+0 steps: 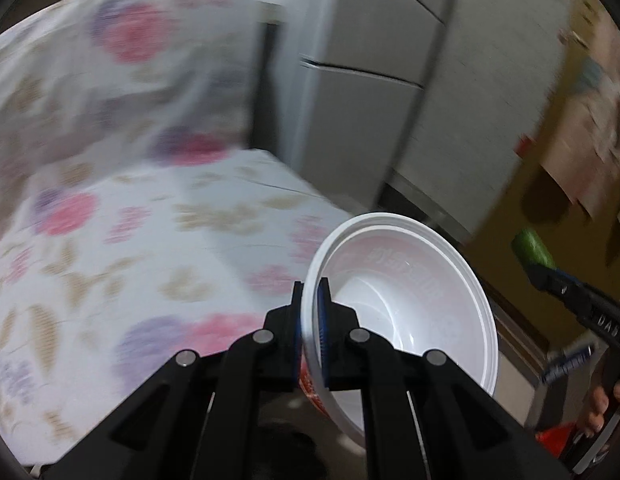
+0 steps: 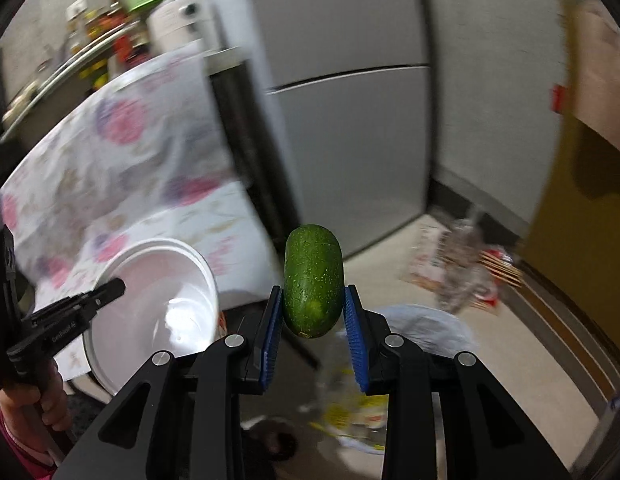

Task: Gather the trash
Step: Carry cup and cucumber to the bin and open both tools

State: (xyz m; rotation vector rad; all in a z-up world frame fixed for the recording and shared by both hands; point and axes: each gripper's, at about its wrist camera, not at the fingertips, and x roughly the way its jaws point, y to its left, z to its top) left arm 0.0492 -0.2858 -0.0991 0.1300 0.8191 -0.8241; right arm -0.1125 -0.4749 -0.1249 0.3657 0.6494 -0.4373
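My left gripper [image 1: 310, 292] is shut on the rim of a white plastic bowl [image 1: 410, 304], which it holds in the air past the edge of the floral-cloth table [image 1: 150, 240]. The bowl is empty and tilted, with red print outside. My right gripper [image 2: 313, 300] is shut on a green cucumber piece [image 2: 313, 284], held upright between its blue pads. The bowl [image 2: 158, 304] and the left gripper show at the left in the right wrist view. The cucumber piece [image 1: 532, 246] and the right gripper show at the right edge of the left wrist view.
A grey fridge [image 2: 350, 100] stands straight ahead. A trash bag [image 2: 426, 328] with wrappers lies open on the floor below my right gripper. More packaging [image 2: 458, 264] lies on the floor by a yellow wall [image 2: 570, 200]. A shelf with jars [image 2: 102, 40] stands behind the table.
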